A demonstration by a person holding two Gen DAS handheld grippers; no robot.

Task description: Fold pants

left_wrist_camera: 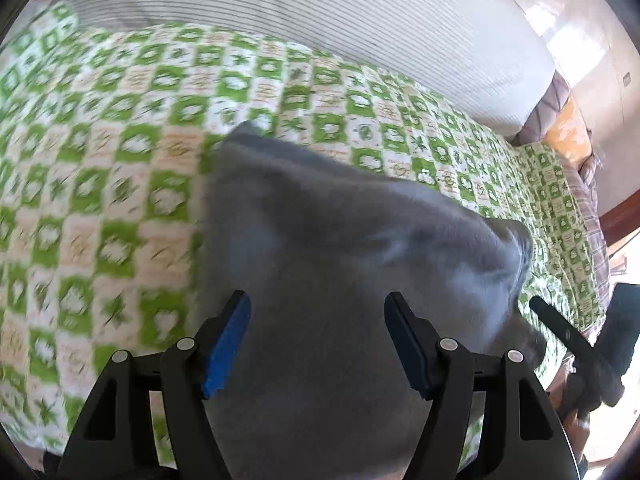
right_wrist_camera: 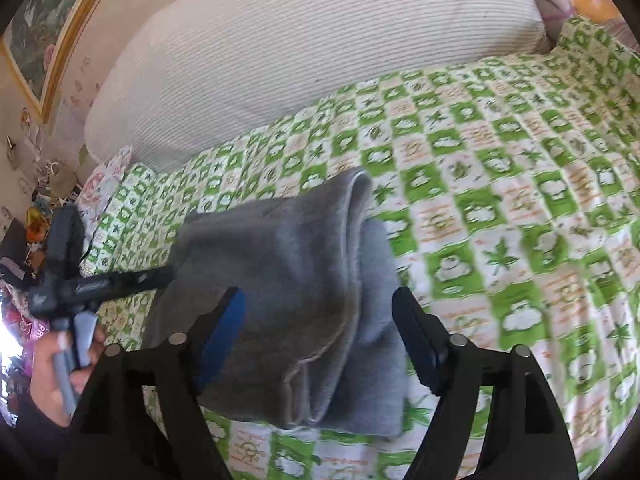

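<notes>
The grey pants (right_wrist_camera: pixel 304 304) lie folded in a thick bundle on the green and white checked bedspread (right_wrist_camera: pixel 500 208). In the left wrist view the pants (left_wrist_camera: pixel 320 264) fill the middle, blurred. My left gripper (left_wrist_camera: pixel 318 340) is open, its blue-padded jaws wide apart just above the cloth and holding nothing. My right gripper (right_wrist_camera: pixel 318 332) is open too, above the near end of the bundle and empty. The left gripper's body also shows in the right wrist view (right_wrist_camera: pixel 100 284), held by a hand at the bundle's left edge. The right gripper shows in the left wrist view (left_wrist_camera: pixel 576 344) at the right edge.
A long white ribbed pillow (right_wrist_camera: pixel 320 40) lies along the far side of the bed. A framed picture (right_wrist_camera: pixel 44 28) hangs on the wall at left, with cluttered small items (right_wrist_camera: pixel 36 232) below it. More bedding and an orange cushion (left_wrist_camera: pixel 568 128) sit at the bed's right end.
</notes>
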